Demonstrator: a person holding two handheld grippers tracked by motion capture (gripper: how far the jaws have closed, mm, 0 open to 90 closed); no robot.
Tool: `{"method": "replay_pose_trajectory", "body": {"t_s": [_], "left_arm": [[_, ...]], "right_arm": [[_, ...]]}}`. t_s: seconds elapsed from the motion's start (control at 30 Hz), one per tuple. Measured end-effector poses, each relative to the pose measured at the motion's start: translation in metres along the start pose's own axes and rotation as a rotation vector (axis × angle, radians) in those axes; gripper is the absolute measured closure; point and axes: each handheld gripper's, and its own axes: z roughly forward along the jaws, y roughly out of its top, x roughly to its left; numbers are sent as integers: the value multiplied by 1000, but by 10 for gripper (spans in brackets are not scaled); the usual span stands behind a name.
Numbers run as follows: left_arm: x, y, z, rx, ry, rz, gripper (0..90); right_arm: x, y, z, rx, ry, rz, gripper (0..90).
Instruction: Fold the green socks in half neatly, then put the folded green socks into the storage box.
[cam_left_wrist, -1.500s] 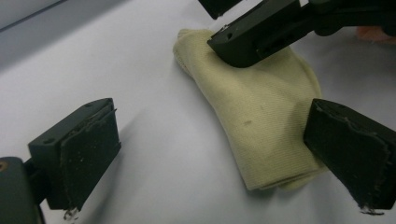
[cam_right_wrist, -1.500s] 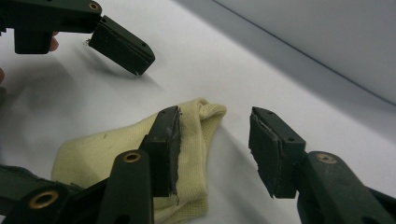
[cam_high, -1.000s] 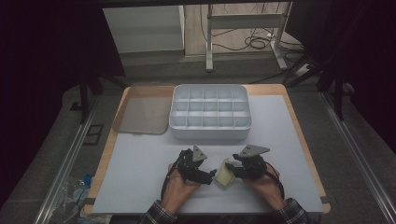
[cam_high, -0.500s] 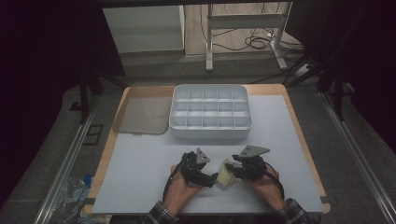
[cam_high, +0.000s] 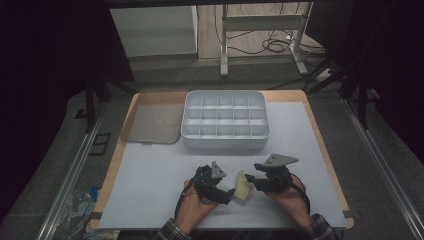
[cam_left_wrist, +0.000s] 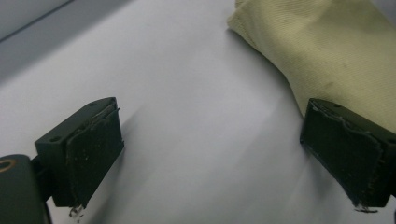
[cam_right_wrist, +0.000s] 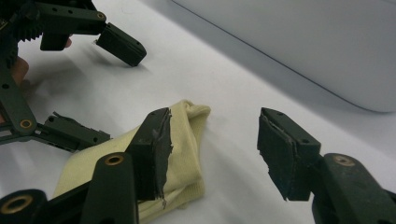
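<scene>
White table (cam_high: 150, 190): yellow cloth (cam_high: 243, 186) between open claws

- We are finding no text, label, brand, number or sign that can be read in any of the views.
</scene>
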Motion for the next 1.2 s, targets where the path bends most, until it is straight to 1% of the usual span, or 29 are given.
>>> {"method": "replay_pose_trajectory", "body": {"t_s": [0.33,0.63,0.97,1.2], "left_arm": [[-6,-2,-1,-3,-11,-2,54],[-14,1,0,2,-29,13,54],[-25,6,5,7,-44,41,49],[-33,11,9,5,-47,45,41]], "right_arm": [[-2,-7,-9,8,-2,25,430],[-4,-11,-17,2,-4,43,423],[0,-11,-20,-1,10,43,415],[0,-10,-22,-2,14,45,414]]}}
